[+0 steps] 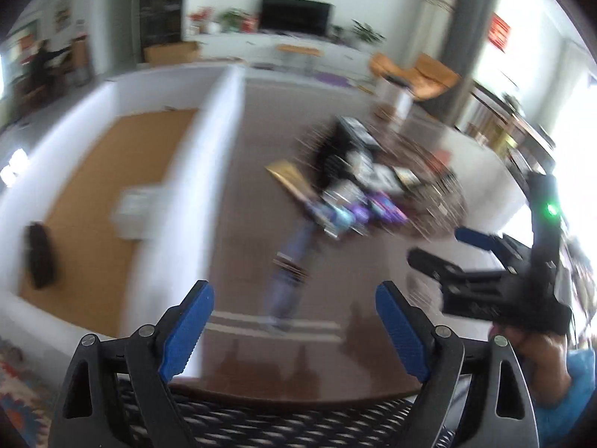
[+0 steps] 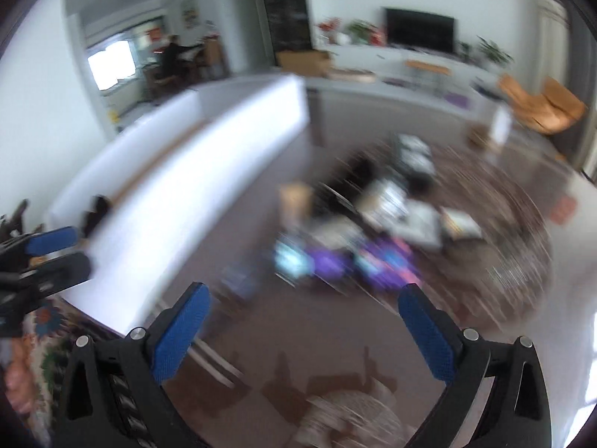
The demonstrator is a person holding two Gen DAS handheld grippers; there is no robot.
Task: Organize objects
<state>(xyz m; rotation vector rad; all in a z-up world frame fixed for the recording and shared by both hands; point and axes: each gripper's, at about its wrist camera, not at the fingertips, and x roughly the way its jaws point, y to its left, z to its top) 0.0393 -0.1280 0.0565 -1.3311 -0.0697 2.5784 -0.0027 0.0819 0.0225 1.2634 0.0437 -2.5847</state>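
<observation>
Left tool [image 1: 294, 330]: jaws spread wide, nothing between the blue pads, poised above the dark brown surface [image 1: 261, 186]
Right tool [image 2: 304, 332]: jaws spread wide, nothing held, angled down over the same surface
Objects [image 2: 354, 239]: a blurred heap of packets and boxes, purple, white and black, lies on the surface ahead of both tools, apart from the pads
Gold packet [image 1: 289, 177]: at the heap's left edge
White tray [image 1: 224, 149]: beside the surface on the left, tan floor inside, with a black item [image 1: 39, 255]
Image quality: heavy motion blur; individual objects cannot be told apart
</observation>
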